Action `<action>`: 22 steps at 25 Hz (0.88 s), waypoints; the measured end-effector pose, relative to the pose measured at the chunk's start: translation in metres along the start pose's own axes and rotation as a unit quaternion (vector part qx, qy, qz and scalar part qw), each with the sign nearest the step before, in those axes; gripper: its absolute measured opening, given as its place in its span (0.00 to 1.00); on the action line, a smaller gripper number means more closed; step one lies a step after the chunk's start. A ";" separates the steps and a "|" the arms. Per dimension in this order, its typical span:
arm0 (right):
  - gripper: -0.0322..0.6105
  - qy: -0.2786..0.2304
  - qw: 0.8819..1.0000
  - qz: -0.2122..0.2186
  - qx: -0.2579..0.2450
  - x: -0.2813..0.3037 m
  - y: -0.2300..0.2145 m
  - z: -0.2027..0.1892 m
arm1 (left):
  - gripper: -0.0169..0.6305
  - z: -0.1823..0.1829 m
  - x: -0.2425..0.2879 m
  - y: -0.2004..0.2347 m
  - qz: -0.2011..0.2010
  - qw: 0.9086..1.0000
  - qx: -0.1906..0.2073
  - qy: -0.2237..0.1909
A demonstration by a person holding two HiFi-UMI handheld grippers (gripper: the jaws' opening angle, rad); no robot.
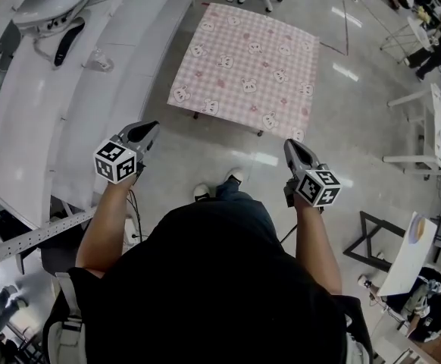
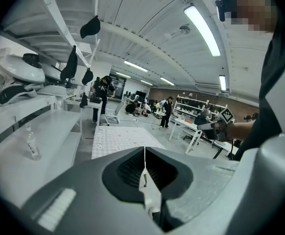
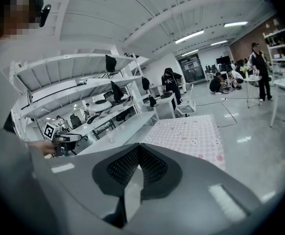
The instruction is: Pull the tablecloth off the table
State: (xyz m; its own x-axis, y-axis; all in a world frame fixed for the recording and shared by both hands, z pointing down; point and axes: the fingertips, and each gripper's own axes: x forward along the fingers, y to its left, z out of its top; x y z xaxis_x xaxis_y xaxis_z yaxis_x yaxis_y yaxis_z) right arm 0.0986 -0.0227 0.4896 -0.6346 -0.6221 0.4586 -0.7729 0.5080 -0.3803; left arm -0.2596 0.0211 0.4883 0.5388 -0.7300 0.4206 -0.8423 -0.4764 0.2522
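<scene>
Flanking the left side, long white benches (image 1: 31, 127) run beside the left gripper (image 1: 149, 130), whose jaws are pressed together on nothing. The pink checked tablecloth (image 1: 247, 67) lies spread flat ahead, past bare floor (image 1: 228, 146). The right gripper (image 1: 291, 145) is likewise closed and empty. 1 white desk (image 1: 440, 123) stands well off to the right.

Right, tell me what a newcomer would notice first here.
The pink checked tablecloth stands out, spread flat at the upper centre of the head view. Nearer, the left gripper and right gripper are held out side by side, both shut and empty, short of the cloth. Long white shelving runs along the left.
</scene>
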 end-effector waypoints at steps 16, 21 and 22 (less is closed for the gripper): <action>0.10 0.028 0.999 0.009 -0.021 0.037 -0.117 0.014 | 0.03 0.050 0.119 -0.021 0.018 0.999 0.027 0.035; 0.10 0.035 0.999 0.017 -0.018 0.060 -0.136 0.013 | 0.03 0.049 0.147 -0.014 0.019 0.999 0.026 0.043; 0.10 0.037 0.999 0.019 -0.018 0.062 -0.137 0.013 | 0.03 0.050 0.151 -0.014 0.020 0.999 0.025 0.043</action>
State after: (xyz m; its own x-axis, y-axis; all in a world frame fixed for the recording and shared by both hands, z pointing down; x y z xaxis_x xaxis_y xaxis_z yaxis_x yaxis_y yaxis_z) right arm 0.1655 -0.1387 0.5600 -0.6603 -0.5572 0.5036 -0.7476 0.5513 -0.3703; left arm -0.1659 -0.1072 0.5048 0.5000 -0.7052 0.5027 -0.8599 -0.4732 0.1914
